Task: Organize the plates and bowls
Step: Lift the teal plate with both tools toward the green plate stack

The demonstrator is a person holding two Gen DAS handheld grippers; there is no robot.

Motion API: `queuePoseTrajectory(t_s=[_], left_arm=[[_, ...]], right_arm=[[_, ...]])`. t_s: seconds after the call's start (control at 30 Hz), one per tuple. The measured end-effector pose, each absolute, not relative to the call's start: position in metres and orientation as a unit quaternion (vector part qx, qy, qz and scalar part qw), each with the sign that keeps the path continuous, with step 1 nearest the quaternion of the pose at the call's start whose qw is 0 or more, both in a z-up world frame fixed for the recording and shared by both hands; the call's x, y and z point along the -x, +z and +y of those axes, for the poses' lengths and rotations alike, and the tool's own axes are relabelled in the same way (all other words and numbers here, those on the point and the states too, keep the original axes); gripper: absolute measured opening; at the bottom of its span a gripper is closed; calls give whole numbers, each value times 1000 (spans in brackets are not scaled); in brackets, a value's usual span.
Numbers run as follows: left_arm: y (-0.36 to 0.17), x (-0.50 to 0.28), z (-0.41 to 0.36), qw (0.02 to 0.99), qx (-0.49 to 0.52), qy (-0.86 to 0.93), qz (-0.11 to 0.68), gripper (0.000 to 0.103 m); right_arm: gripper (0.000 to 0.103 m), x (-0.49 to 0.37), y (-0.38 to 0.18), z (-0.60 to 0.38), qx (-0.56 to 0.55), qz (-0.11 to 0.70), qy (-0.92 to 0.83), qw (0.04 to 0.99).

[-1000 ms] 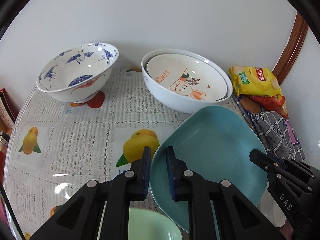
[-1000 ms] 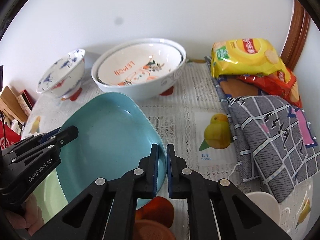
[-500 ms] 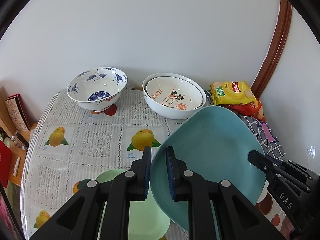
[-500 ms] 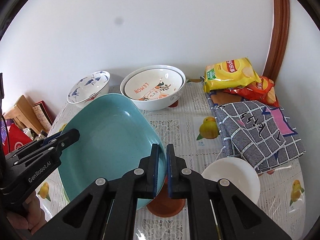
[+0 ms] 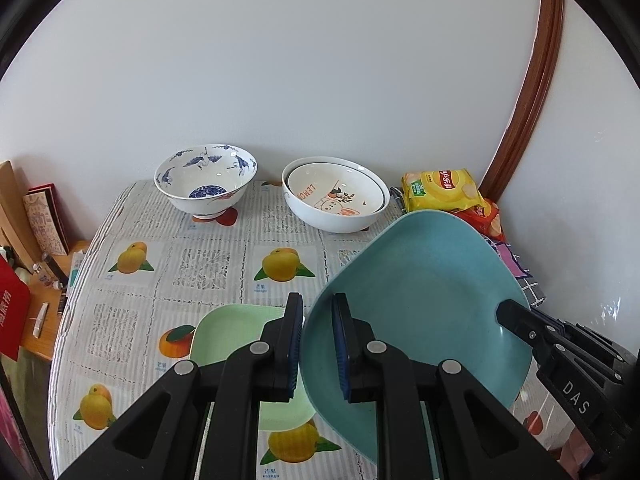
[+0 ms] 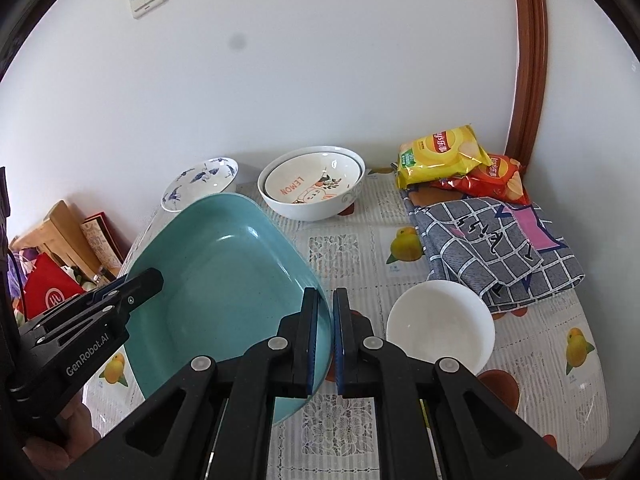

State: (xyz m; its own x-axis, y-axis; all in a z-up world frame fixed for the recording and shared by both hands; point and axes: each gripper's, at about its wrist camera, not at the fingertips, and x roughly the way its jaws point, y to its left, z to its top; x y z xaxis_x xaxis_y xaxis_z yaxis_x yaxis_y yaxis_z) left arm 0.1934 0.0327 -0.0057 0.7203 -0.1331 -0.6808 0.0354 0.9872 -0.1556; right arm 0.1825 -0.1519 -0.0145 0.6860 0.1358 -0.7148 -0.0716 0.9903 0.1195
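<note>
A teal plate [image 5: 424,300] hangs tilted above the table, held by two opposite rims. My left gripper [image 5: 318,304] is shut on its left rim. My right gripper [image 6: 326,296] is shut on the right rim of the plate [image 6: 224,280]. Below it a light green plate [image 5: 228,332] lies on the table [image 5: 200,264]. At the back by the wall stand a blue-and-white bowl [image 5: 206,186] and a lemon-print bowl nested in a white bowl [image 5: 336,200]. A small white bowl [image 6: 440,324] sits to the right of my right gripper.
Chip bags [image 6: 440,152] and a folded checked cloth [image 6: 496,248] fill the table's right side near a wooden door frame [image 6: 528,60]. Books and a red bag [image 5: 12,312] stand past the table's left edge. The wall closes the back.
Both grippers have risen and drawn back from the wall with the teal plate between them. The green plate and the small white bowl have come into view.
</note>
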Motion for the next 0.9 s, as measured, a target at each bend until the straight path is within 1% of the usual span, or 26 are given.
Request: queuePoseTrajectory(t_s=[0.4, 0.9], left_arm=[[2, -172, 42, 928, 66, -34, 364, 15], [-5, -166, 53, 926, 75, -28, 370, 15]], right_arm=[[8, -165, -9, -141, -43, 386, 61, 920], [9, -163, -11, -130, -41, 386, 66, 919]])
